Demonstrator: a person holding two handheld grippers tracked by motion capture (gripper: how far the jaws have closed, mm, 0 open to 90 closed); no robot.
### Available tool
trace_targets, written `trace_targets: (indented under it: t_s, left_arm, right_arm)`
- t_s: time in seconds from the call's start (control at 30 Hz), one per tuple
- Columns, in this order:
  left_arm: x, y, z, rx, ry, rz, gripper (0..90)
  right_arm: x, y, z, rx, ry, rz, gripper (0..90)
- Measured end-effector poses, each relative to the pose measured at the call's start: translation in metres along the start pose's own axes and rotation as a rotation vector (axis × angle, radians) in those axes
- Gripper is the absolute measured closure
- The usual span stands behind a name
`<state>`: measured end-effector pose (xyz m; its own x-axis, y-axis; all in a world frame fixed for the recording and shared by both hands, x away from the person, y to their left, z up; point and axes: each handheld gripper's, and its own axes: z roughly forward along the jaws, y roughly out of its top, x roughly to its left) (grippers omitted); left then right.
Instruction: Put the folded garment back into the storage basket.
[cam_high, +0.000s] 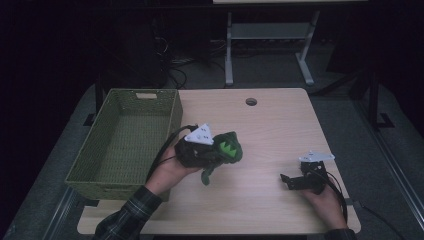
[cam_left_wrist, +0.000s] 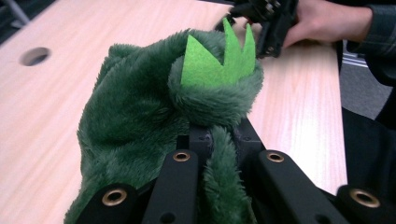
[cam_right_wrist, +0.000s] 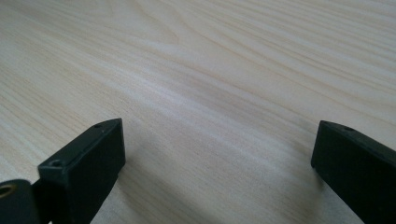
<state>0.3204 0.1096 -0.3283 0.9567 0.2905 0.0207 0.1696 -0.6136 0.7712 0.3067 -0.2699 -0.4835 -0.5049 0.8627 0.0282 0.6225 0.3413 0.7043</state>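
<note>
Dim room, wooden bench (cam_high: 270, 130). Left claw (cam_high: 220, 152) clamped on green plush (cam_high: 227, 147), lifted beside empty basket (cam_high: 170, 117); drop-in left. Right claw (cam_high: 287, 181) apart, idle on bench.

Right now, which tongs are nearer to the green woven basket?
Left. The left tongs, shut on the green plush toy, hang just beside the green woven basket, off its right wall. The right tongs rest open far across the table near its right edge.

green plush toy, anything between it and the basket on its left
Nothing visible does. The green plush toy is clamped in the left gripper, and the near wall of the open green basket is right beside it, with just bare table around.
</note>
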Motion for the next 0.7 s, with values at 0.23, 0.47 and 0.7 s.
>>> trace_targets:
  t_s: [0.23, 0.47, 0.7]
  left_arm:
    - [0.024, 0.003, -0.044, -0.019, 0.076, -0.031, 82.0]
    - [0.043, -0.005, -0.092, -0.032, 0.185, -0.067, 81.9]
    - [0.057, -0.029, -0.131, -0.033, 0.283, -0.123, 81.9]
  right_arm:
    - [0.0, 0.0, 0.0, 0.0, 0.0, 0.001, 2.5]
    - [0.0, 0.0, 0.0, -0.001, 0.0, 0.001, 2.5]
    - [0.0, 0.0, 0.0, -0.001, 0.0, 0.0, 2.5]
